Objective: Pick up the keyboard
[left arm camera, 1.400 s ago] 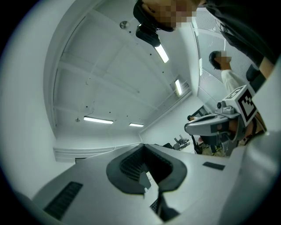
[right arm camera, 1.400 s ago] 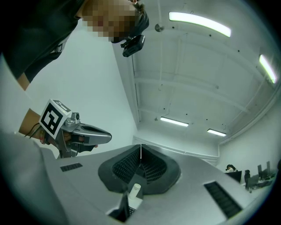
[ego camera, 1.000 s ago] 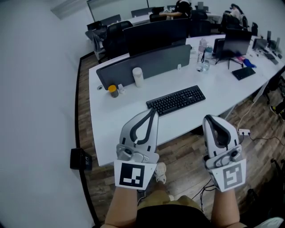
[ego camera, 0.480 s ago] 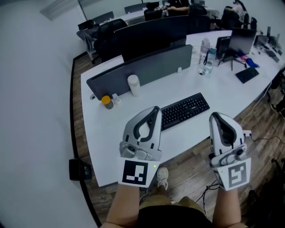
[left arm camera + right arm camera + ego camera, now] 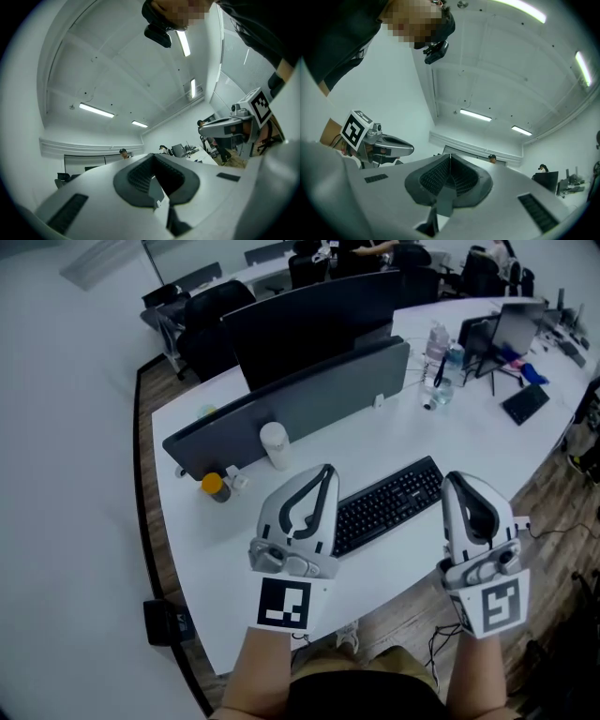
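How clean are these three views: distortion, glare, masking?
Head view: evenly lit and sharp, keyboard legible, desk edge bowed by the wide lens. Left gripper view: heavy fisheye, dark corners, bright ceiling lights, mosaic patch on top. Right gripper view: same fisheye, mosaic patch upper left.

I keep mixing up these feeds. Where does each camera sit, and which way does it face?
Head view: on the person's head, facing steeply down at the desk and keyboard; shows both forearms, left gripper and right gripper.
Left gripper view: on the left gripper, angled up at ceiling lights; own shut jaws below.
Right gripper view: on the right gripper, likewise angled upward; own shut jaws below.
Shared: each gripper view catches the other gripper.
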The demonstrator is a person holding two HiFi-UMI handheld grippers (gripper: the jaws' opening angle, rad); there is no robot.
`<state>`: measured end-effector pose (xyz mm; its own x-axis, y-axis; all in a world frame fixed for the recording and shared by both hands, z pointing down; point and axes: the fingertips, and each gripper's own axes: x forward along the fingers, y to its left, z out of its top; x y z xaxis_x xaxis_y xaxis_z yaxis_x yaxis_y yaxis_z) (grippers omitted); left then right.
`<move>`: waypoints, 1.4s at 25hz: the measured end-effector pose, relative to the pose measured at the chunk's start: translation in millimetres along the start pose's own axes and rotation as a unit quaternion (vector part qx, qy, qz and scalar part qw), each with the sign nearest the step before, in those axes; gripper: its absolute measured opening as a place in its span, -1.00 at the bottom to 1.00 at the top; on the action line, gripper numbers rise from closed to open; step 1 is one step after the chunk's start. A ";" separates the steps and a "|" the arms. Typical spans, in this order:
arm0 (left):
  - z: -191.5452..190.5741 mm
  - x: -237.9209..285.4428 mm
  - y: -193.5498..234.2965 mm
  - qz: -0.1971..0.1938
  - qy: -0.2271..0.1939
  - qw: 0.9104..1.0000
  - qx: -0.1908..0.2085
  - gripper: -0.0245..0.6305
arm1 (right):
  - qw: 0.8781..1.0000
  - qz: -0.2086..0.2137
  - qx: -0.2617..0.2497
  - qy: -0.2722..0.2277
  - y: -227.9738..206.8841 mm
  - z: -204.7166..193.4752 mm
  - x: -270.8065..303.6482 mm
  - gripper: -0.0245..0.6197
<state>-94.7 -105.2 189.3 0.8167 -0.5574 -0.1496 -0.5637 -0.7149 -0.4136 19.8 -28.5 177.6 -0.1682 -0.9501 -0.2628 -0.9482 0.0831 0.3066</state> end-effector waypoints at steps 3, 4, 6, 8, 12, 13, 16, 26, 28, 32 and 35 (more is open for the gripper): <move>-14.4 13.6 9.7 -0.003 0.005 1.000 -0.002 -0.90 | 1.000 0.001 0.000 0.004 -2.4 -10.6 17.3 -0.83; -18.0 17.4 11.9 -0.005 0.007 1.000 -0.003 -0.90 | 1.000 0.004 0.002 0.002 -2.3 -13.0 22.4 -0.83; -22.8 24.6 16.6 -0.008 0.008 1.000 -0.006 -0.90 | 1.000 0.007 0.005 -0.002 -3.3 -15.8 32.0 -0.83; -26.7 30.8 20.9 -0.010 0.007 1.000 -0.009 -0.90 | 1.000 0.004 0.003 -0.001 -5.1 -19.6 39.7 -0.83; -38.5 38.6 24.7 -0.014 0.008 1.000 -0.017 -0.90 | 1.000 0.007 0.002 0.005 -4.2 -29.6 50.0 -0.83; -41.7 39.9 25.0 -0.015 0.008 1.000 -0.016 -0.90 | 1.000 0.007 0.001 0.013 -3.9 -34.7 50.7 -0.83; -47.3 42.3 26.5 -0.017 0.010 1.000 -0.014 -0.90 | 1.000 0.013 0.001 0.021 -1.3 -41.6 53.2 -0.83; -50.4 32.7 35.4 -0.019 -0.005 0.999 -0.028 -0.90 | 1.000 0.025 -0.004 0.015 5.8 -38.9 64.9 -0.83; -48.4 28.3 44.4 -0.007 -0.018 0.998 -0.052 -0.90 | 0.999 0.037 -0.001 0.010 10.6 -36.7 70.6 -0.83; -49.5 28.1 53.9 0.008 -0.012 1.000 -0.028 -0.90 | 0.998 0.058 0.002 0.000 14.0 -35.8 81.6 -0.83; -55.8 28.2 54.4 0.007 0.000 1.000 -0.027 -0.90 | 0.997 0.076 0.011 -0.003 17.8 -41.0 90.7 -0.83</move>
<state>-109.3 -183.3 212.7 0.8086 -0.5675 -0.1552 -0.5810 -0.7291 -0.3617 -1.3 -125.5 196.8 -0.3118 -0.9242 -0.2205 -0.9175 0.2326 0.3226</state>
